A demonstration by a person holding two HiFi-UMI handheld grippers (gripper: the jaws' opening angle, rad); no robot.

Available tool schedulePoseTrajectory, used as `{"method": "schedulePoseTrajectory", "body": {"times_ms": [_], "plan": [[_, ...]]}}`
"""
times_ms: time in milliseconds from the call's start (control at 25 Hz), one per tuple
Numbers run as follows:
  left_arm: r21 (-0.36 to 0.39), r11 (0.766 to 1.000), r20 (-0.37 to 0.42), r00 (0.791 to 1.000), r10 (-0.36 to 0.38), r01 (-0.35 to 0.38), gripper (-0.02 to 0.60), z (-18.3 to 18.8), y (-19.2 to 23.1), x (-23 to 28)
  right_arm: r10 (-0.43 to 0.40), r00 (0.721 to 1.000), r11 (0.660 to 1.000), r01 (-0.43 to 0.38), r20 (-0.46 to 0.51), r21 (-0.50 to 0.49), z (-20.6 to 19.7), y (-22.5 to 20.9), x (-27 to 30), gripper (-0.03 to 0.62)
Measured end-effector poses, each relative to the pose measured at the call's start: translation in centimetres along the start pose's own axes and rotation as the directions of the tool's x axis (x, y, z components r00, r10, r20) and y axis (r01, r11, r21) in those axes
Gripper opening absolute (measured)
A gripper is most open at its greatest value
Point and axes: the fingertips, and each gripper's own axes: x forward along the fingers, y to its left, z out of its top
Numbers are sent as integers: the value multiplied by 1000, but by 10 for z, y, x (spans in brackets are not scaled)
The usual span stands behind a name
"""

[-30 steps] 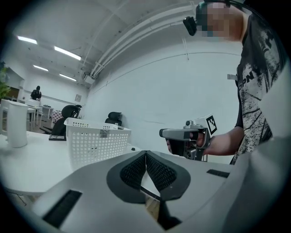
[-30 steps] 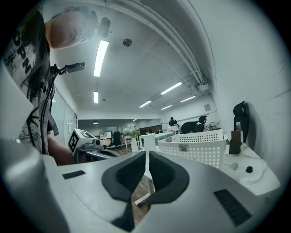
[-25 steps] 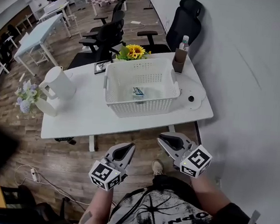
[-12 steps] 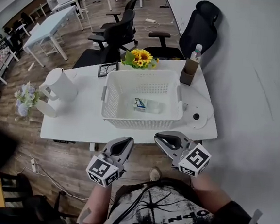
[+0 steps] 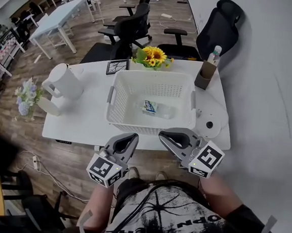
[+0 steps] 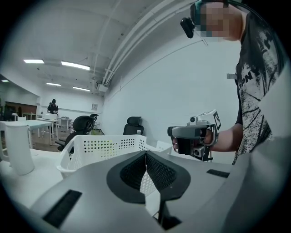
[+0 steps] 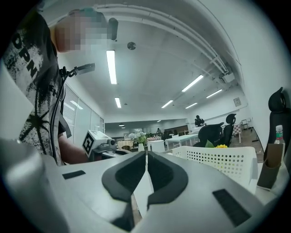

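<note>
Your left tongs (image 5: 132,137) and right tongs (image 5: 162,136) are both pinched shut and hold nothing. Just in front of their tips stands the white basket (image 5: 147,130) on the table (image 5: 84,123). Inside it lies a small packet (image 5: 149,106) with something clear beside it. Past the basket, on the right tongs' side, a brown cup (image 5: 206,79) stands with a bottle (image 5: 215,52) right by it.

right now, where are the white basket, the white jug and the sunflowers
white basket (image 5: 153,86), head view, far inside wall
white jug (image 5: 65,82), head view, middle of its body
sunflowers (image 5: 154,56), head view, yellow blooms
</note>
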Motion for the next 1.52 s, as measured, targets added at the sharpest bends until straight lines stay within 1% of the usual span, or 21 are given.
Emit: {"method": "schedulePoseTrajectory", "body": {"times_ms": [200, 320, 440, 520, 600, 680, 760, 840, 880, 920, 960, 1040, 1080, 1120, 1240, 1360, 1400, 1520], "plan": [[2, 1000, 7, 1000, -10, 10, 11, 4, 19, 0, 30, 999, 999, -29, 17, -32, 30, -1, 17, 25], [-2, 1000, 18, 1000, -18, 18, 11, 8, 35, -3, 29, 999, 994, -31, -20, -104, 47, -12, 34, 25], [2, 999, 34, 999, -33, 32, 11, 16, 49, -8, 20, 993, 984, -41, -120, -174, 49, -28, 56, 25], [-5, 999, 52, 998, -43, 43, 11, 19, 56, -10, 14, 978, 977, -58, -208, -206, 40, -43, 69, 34], [-23, 998, 69, 996, -52, 54, 11, 20, 64, -14, 7, 954, 972, -77, -301, -223, 25, -57, 82, 125], [-38, 998, 80, 995, -53, 57, 11, 19, 74, -20, -2, 921, 968, -96, -389, -233, 6, -72, 96, 158], [-47, 998, 88, 995, -46, 51, 11, 18, 86, -27, -10, 879, 967, -113, -477, -229, -17, -87, 109, 191], [-58, 997, 91, 995, -38, 43, 11, 14, 97, -32, -16, 825, 968, -129, -565, -217, -44, -102, 120, 227], [-63, 997, 89, 995, -34, 39, 11, 11, 102, -35, -20, 793, 969, -136, -609, -208, -59, -110, 124, 240], [-66, 997, 86, 996, -29, 35, 11, 9, 108, -38, -22, 756, 970, -143, -655, -198, -76, -118, 127, 252], [-69, 997, 81, 996, -24, 30, 11, 6, 113, -40, -25, 712, 971, -151, -702, -188, -94, -126, 129, 270], [-71, 997, 75, 997, -12, 18, 11, 3, 122, -46, -35, 616, 970, -169, -787, -175, -130, -140, 129, 295], [-74, 997, 72, 997, -7, 12, 11, 1, 126, -48, -39, 571, 970, -176, -820, -168, -145, -146, 128, 310], [-78, 997, 70, 998, -2, 7, 11, -1, 130, -50, -41, 534, 971, -179, -844, -160, -157, -151, 128, 322], [-91, 996, 63, 998, 9, -3, 11, -8, 143, -53, -39, 448, 975, -179, -893, -132, -185, -163, 131, 349], [-102, 995, 52, 999, 15, -10, 11, -15, 155, -53, -41, 358, 973, -196, -933, -118, -207, -172, 131, 359], [-110, 994, 49, 999, 15, -9, 11, -19, 158, -53, -39, 338, 973, -201, -940, -113, -213, -174, 131, 360], [-139, 990, 52, 998, 19, -11, 11, -24, 168, -50, -27, 289, 976, -200, -957, -88, -231, -180, 134, 360]]}}
